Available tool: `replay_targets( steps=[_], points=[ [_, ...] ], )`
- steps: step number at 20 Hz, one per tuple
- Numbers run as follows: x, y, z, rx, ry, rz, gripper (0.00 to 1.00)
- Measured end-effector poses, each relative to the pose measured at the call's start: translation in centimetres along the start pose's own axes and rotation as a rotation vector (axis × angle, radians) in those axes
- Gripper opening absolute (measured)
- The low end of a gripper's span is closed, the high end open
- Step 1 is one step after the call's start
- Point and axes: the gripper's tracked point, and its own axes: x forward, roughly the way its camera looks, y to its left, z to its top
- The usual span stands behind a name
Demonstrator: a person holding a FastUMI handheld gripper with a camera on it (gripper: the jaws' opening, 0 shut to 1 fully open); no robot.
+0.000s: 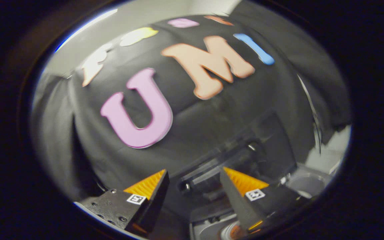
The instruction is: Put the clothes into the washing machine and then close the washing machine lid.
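Claw [192,190]: fingers spread apart, a wide gap between the tips, nothing pinched, no cloth in the gap.
Finger markers: a small square black-and-white tag [136,199] on each finger; a code pattern, not words.
Between the fingers: a dark hinged part [208,175], blurred, with a bar and a small metal pin; I take it for the raised lid of the washing machine, seen from below, though the blur leaves that unsure.
Below the fingers: pale grey moulded plastic [208,230] of the machine's top; a small round orange-lit thing touches or hides behind the right finger's base, too blurred to name.
Right of the claw: a grey round cup or recess [307,185] in a pale surface, near the right finger.
Beyond the fingers: the booth's black cloth wall [192,133], hanging in folds.
Clothes: cannot place them from here.
Step in hand (judgement): the claw is empty and tilted up towards the lid, so the lid-closing step looks likely.
Next move (judgement): bring the fingers onto the lid's edge, then swing it down.
Brands, labels: none readable on the machine.
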Motion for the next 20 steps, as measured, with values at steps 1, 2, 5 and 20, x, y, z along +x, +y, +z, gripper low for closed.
replay_targets(
  steps=[1,2,5,20],
  points=[
    [-0.2,0.1,0.1,-0.1,-0.003,0.007,0.96],
    [-0.2,-0.3,0.7,-0.25,-0.022,-0.014,0.96],
    [-0.9,1.9,4.1,-0.541,-0.136,-0.005,0.94],
    [-4.4,2.0,4.4,-0.586,-0.01,-0.004,0.98]
  ],
)
